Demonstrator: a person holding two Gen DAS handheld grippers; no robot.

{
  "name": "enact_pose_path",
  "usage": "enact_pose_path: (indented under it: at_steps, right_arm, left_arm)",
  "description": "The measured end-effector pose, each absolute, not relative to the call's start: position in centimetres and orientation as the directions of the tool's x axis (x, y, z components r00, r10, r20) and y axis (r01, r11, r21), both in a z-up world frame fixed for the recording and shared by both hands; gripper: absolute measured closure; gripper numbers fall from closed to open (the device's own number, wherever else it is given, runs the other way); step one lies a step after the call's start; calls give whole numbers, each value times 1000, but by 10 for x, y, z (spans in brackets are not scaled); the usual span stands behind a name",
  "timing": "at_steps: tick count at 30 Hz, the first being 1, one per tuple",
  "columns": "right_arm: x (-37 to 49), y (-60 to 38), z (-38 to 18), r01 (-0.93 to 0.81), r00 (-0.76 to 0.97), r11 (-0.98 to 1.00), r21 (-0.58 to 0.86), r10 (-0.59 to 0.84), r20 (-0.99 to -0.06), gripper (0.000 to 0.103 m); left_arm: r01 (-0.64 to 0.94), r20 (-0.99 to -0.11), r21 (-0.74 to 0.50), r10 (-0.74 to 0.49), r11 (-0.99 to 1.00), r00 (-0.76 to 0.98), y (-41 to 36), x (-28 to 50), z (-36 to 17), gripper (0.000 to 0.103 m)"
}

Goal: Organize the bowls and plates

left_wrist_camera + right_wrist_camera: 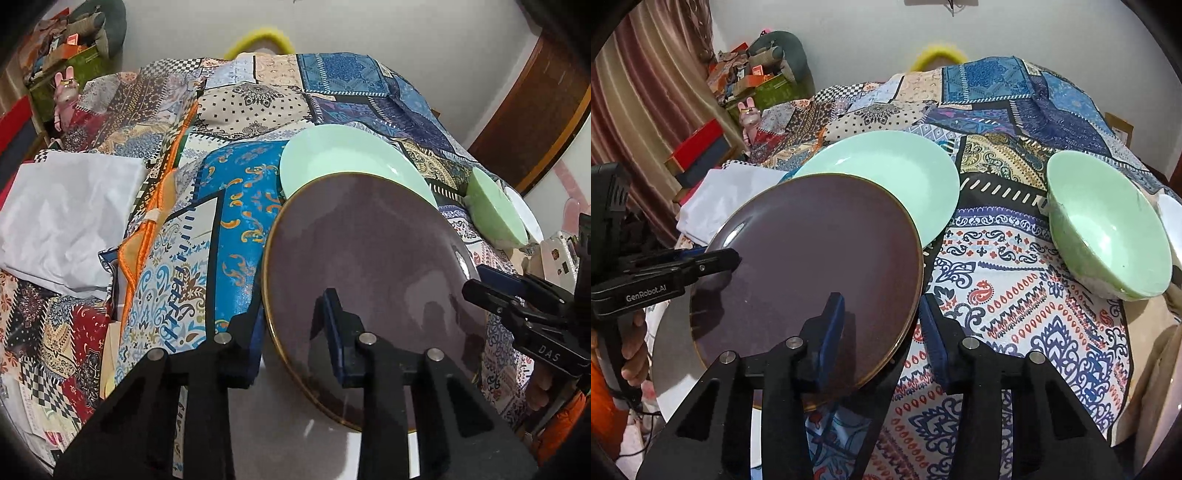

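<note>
Brown plate (809,266) gripped at opposite rims by left gripper (295,332) and right gripper (882,325), apparently for level lifting.

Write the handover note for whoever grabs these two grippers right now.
Left gripper: appears clamped on the brown plate's left rim.
Right gripper: appears clamped on its right rim.
Brown plate: at the near table edge, over a pale plate; whether it is lifted clear is hard to tell.
Green plate: just behind, on the cloth.
Green bowl: to the right, standing alone.
Done: brown plate gripped.
Left: place it and group the rest.
</note>
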State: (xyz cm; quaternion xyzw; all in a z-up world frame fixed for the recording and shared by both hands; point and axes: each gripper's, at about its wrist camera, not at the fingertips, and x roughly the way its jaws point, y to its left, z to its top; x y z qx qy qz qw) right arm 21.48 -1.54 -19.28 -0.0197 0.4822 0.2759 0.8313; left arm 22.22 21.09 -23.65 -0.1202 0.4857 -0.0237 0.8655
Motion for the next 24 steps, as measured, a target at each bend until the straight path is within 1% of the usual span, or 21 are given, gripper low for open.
enact_pose_path:
  at_steps: [4,5,10,14,17,20,24]
  right_arm:
    - [219,-15,-198,-471,367,845,254,450,-814,68]
    - [220,-14,-198,-474,364,841,261,457,-812,70]
    - [220,-12,-197,-469,367,845,257,452,-813,72]
    - [221,-18,-197,-453,361,846,282,463,-809,75]
    - [218,-20,-195,-453,372,848,276,461,-806,75]
    - [214,-22,-191,-455,382,849,269,459,-802,75]
    - [209,-30,-186,-459,399,848,266,464,-791,76]
  left_arm:
    - [-64,-839,-235,-169,970,518,212,225,-237,73]
    - [-62,-839,-238,-173,969,515,213,225,-237,73]
    - [-45,-844,-220,-167,974,509,209,226,-235,73]
    - [-53,-840,-220,-162,974,518,207,223,-232,73]
    - [-59,-840,-234,-172,970,515,205,220,-231,73]
    - [-58,-841,-212,-152,976,519,199,216,-230,72]
    - [-70,-834,-234,-163,970,527,196,211,-226,72]
